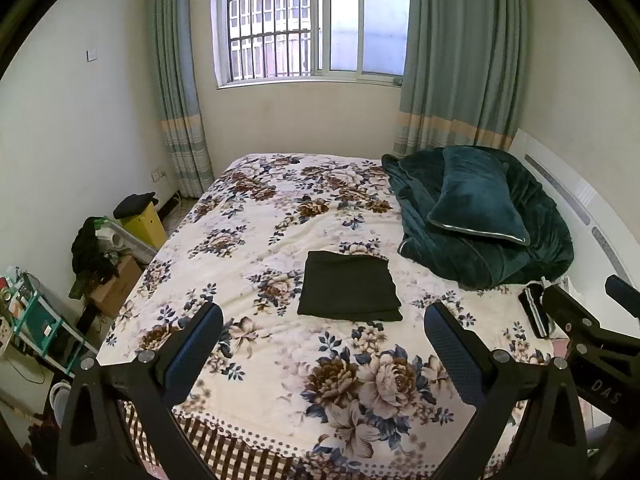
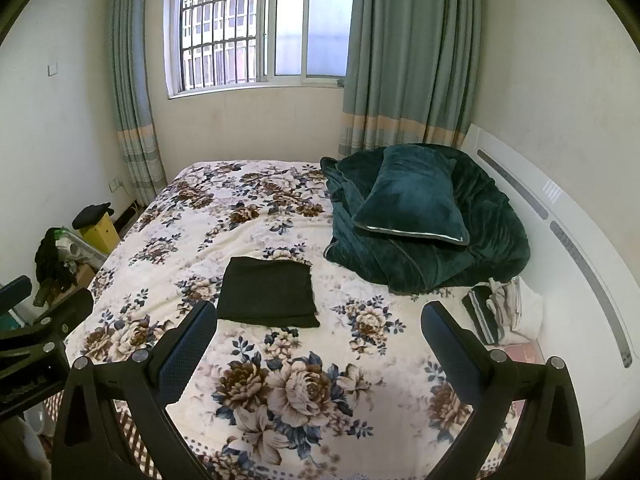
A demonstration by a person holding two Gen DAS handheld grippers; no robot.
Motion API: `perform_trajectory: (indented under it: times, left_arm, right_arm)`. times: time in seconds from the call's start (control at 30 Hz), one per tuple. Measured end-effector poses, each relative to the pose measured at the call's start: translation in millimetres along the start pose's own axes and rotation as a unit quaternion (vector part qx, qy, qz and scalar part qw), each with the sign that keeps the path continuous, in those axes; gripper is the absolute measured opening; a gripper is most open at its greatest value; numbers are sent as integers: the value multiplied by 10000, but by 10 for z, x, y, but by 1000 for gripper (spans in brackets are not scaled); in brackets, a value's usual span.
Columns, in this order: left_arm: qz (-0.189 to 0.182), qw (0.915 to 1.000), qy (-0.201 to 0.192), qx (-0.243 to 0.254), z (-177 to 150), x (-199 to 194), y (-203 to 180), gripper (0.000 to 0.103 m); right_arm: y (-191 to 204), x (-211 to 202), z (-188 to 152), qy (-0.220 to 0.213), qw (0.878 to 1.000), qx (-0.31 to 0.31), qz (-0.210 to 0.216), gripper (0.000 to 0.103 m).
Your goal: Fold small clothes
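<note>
We hold our left tongs and right tongs spread and empty, since the folded black cloth rectangle at twelve o'clock on the floral-blanketed bed looks finished.

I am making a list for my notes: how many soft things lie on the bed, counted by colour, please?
Black: 1, the folded black garment.
Dark green: 2, the pillow and the bunched blanket under it.
White and striped: 1 small pile of clothes by the headboard; its pieces cannot be counted.
Total: 4.
</note>
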State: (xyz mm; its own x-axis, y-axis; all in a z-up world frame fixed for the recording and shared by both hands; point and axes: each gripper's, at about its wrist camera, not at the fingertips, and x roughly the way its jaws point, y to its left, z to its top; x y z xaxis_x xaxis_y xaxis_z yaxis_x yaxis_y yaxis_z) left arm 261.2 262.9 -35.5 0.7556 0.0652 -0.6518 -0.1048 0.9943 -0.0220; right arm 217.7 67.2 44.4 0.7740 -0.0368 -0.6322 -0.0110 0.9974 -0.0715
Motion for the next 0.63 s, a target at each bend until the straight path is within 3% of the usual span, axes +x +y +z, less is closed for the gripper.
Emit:
perform_trajectory:
  times: [0.63]
  left_arm:
    - [65,10000,-3,7,-64,-73,13,103]
  right_arm:
    - [13,-30,-16,1,10000,17,-10,103]
